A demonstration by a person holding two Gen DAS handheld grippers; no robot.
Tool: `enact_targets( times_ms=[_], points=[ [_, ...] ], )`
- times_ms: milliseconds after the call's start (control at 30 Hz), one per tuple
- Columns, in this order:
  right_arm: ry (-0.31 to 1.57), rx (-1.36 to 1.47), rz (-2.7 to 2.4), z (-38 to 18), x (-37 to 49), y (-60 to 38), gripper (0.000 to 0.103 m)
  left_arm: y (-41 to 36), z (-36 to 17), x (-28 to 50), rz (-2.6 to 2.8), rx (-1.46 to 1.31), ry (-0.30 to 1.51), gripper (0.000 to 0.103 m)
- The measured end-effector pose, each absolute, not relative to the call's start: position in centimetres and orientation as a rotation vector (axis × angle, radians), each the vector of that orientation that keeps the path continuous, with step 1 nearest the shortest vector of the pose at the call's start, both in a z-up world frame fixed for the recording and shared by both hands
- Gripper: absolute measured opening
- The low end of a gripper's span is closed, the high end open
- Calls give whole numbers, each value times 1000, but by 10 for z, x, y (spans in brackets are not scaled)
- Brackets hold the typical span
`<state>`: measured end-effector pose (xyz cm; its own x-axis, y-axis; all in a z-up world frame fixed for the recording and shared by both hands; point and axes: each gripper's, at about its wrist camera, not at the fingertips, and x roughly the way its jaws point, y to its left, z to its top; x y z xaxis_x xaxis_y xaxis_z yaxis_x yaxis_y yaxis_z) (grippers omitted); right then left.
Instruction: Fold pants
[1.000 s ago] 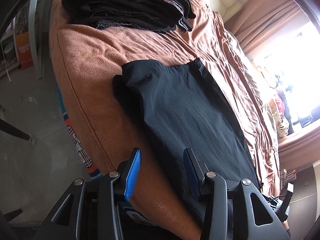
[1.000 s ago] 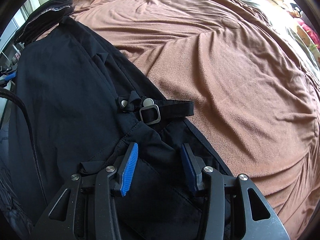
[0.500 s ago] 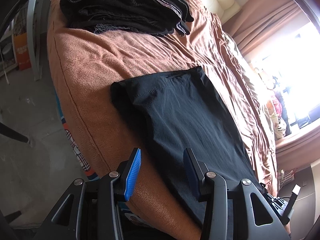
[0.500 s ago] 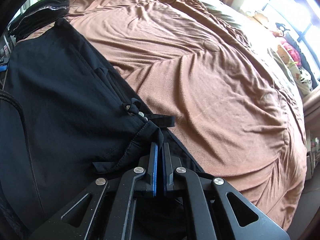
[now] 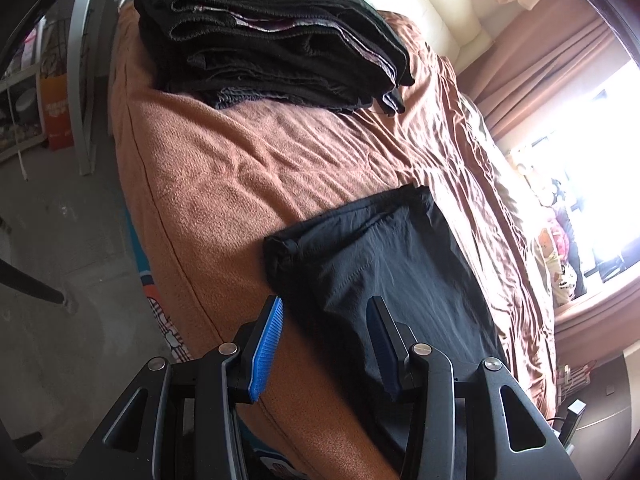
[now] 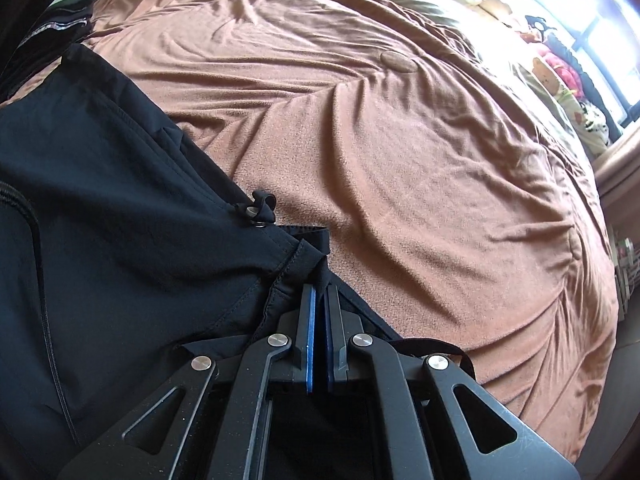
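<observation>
- Landmark: bed [image 5: 224, 184] with a brown blanket [image 6: 400, 160], wrinkled all over.
- Left wrist view, left to right: grey floor [image 5: 60, 280] beside the bed's edge, then the blanket, then a window [image 5: 600, 160] with brown curtains [image 5: 540, 68] on the far side of the bed.
- Stack of folded dark clothes [image 5: 272, 40] sits on the bed at its far end, near a cream headboard [image 5: 432, 8].
- Black pants [image 5: 380, 272] lie flat on the bed near its edge, well apart from the stack; hem end is slightly rolled.
- Left gripper [image 5: 324, 344] hovers over the bed's edge, jaws partly open, nothing clamped; one blue pad [image 5: 266, 348] is over bare blanket, the other over the pants' fabric.
- Right wrist view, left to right: pants [image 6: 120, 220] cover the left part of the bed, bare blanket fills the rest.
- A strap with a snap [image 6: 256, 208] sits at the pants' edge on the bed.
- Right gripper [image 6: 319, 304] has its jaws pressed together, pinching a bunched fold of the pants' waist area; fabric pokes up between the tips.
- Stuffed toys [image 6: 560, 76] lie on the far right side of the bed by the window.
</observation>
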<state>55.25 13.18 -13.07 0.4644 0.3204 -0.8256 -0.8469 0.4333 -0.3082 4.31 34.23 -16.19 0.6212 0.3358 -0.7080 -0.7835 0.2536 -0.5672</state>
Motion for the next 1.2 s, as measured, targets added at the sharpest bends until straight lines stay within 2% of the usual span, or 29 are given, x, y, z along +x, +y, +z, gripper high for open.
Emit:
enact_targets(
  times_ms=[100,167,200,233,267,567,867,933,967,1067,1100,1133,1200],
  points=[
    [766,-811,829,-129,557,130,1,349,-165,46,804,-1062,512,46],
    [768,-814,829,-126,558,127,1,352,-166,48,802,-1062,507,41],
    [771,-813,827,-127,558,128,1,352,-165,49,796,-1059,502,31],
    [772,-813,825,-127,558,127,1,353,-164,51,786,-1050,501,13],
    [772,-814,823,-127,558,127,1,353,-162,53,784,-1034,504,5],
    [774,-784,840,-118,558,126,1,378,-144,57,824,-988,437,5],
    [794,-779,809,-130,558,130,1,386,-177,56,852,-1034,506,5],
    [788,-791,780,-130,556,133,2,385,-176,53,846,-1042,506,8],
    [794,-783,772,-128,555,133,5,385,-174,52,845,-1052,508,8],
    [814,-744,736,-120,552,129,10,382,-166,47,836,-1063,501,22],
    [810,-724,739,-116,549,125,10,379,-163,45,836,-1055,494,34],
    [804,-705,740,-111,546,120,10,378,-160,44,837,-1051,484,41],
    [802,-662,738,-103,540,110,13,376,-158,40,823,-1056,473,43]
  ],
)
